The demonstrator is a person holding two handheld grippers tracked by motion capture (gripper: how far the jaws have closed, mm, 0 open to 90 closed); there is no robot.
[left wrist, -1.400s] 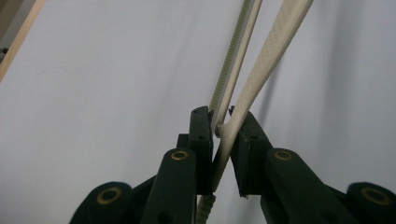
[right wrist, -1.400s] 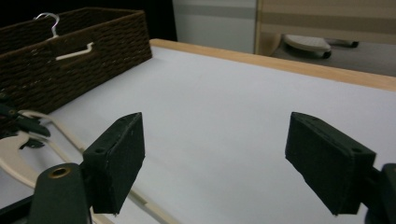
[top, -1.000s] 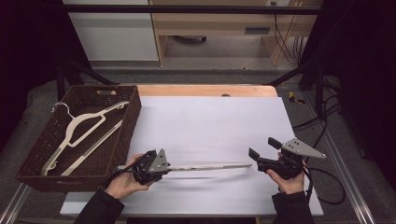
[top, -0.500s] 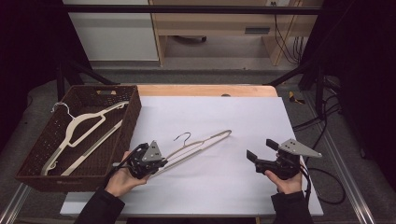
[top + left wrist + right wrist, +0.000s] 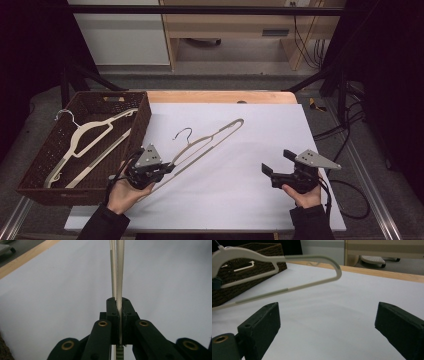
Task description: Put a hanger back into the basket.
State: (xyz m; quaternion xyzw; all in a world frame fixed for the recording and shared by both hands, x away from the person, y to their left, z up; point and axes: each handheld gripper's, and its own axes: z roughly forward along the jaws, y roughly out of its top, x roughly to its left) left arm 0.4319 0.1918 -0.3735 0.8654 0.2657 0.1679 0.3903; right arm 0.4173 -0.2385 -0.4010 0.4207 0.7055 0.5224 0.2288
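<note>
The hanger (image 5: 210, 140) is thin and cream-colored, with a small metal hook (curled like a question mark). The left gripper (image 5: 162, 170) pinches one end tight, holding it above the white table (image 5: 260, 135). The right gripper (image 5: 275, 172) has just been opening wide and holds nothing.

You're in a lab setup: black curtains (image 5: 30, 60) close you in, a metal frame (image 5: 200, 10) runs overhead, cables (image 5: 305, 35) hang by the wall, and your surface (image 5: 260, 130) wears a plain white sheet.
</note>
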